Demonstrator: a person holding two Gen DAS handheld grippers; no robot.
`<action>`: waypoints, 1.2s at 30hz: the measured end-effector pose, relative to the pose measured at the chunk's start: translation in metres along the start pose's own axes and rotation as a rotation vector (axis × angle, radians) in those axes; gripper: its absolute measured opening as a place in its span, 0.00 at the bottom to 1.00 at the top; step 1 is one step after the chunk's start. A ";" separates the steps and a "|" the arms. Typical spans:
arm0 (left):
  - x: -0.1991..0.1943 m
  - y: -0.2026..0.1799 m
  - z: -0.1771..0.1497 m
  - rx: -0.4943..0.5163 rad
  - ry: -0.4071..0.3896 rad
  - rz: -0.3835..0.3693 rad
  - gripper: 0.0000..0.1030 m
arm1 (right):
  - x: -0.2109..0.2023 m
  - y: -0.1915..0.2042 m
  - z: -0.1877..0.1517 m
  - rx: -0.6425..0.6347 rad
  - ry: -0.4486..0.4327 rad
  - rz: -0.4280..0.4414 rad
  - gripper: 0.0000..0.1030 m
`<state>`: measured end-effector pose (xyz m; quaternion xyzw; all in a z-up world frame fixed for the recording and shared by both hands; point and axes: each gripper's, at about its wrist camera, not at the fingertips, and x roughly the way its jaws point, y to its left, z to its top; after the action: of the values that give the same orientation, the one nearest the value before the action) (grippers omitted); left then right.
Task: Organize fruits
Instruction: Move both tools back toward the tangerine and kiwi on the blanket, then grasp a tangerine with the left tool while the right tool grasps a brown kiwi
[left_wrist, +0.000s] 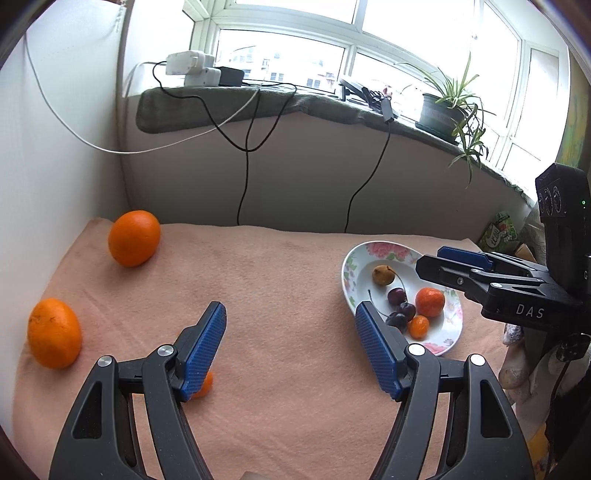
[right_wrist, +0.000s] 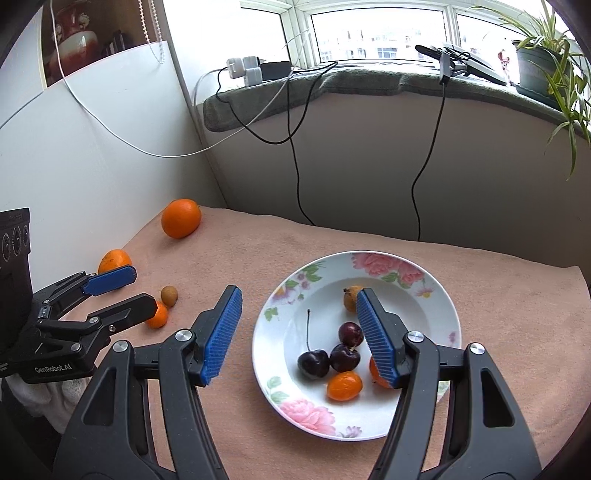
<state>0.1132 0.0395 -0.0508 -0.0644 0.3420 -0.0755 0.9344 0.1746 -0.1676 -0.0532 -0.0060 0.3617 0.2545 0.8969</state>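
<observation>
A table covered with a peach-coloured cloth (left_wrist: 280, 280) is shown from two gripper-mounted cameras, with a flowered white plate (right_wrist: 436, 295) towards the right side. The left gripper (left_wrist: 290, 354) is held low over the cloth with its blue-padded jaws wide apart and nothing between them. A small orange fruit (right_wrist: 158, 314), probably a kumquat or tiny mandarin, lies on the cloth just beside the gripper's left finger; in the left wrist view only a sliver of it (left_wrist: 205, 386) is seen, peeking from behind that finger's pad. It therefore sits to the left of the open gap and close in, not between the jaws. Right behind it, touching or nearly so, a small brownish round fruit (right_wrist: 169, 295) is seen. The left gripper is judged the nearer one for either; a small shift to the left seems needed before closing. Two larger oranges rest farther left: one near the back corner (left_wrist: 134, 238) and one at the cloth's left edge (left_wrist: 54, 333). The right gripper (right_wrist: 297, 336) hovers above the plate with its jaws also wide apart and empty. On the plate are three dark cherries (right_wrist: 334, 352), a small oval orange fruit (right_wrist: 344, 386), a mandarin (left_wrist: 429, 302) partly hidden behind the right finger in the right wrist view, and a yellowish-brown fruit (left_wrist: 382, 275). All the fruit looks smooth, whole and rounded, so rolling is judged likely if nudged.
</observation>
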 end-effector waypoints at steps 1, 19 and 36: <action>-0.003 0.005 -0.002 -0.008 -0.001 0.006 0.70 | 0.002 0.004 0.000 -0.004 0.002 0.008 0.65; -0.004 0.071 -0.052 -0.091 0.081 0.032 0.60 | 0.045 0.080 -0.005 -0.063 0.097 0.212 0.65; 0.019 0.076 -0.055 -0.126 0.121 -0.009 0.49 | 0.128 0.105 0.005 0.099 0.295 0.381 0.60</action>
<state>0.0997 0.1062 -0.1175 -0.1199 0.4016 -0.0619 0.9058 0.2072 -0.0169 -0.1149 0.0692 0.4953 0.3972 0.7695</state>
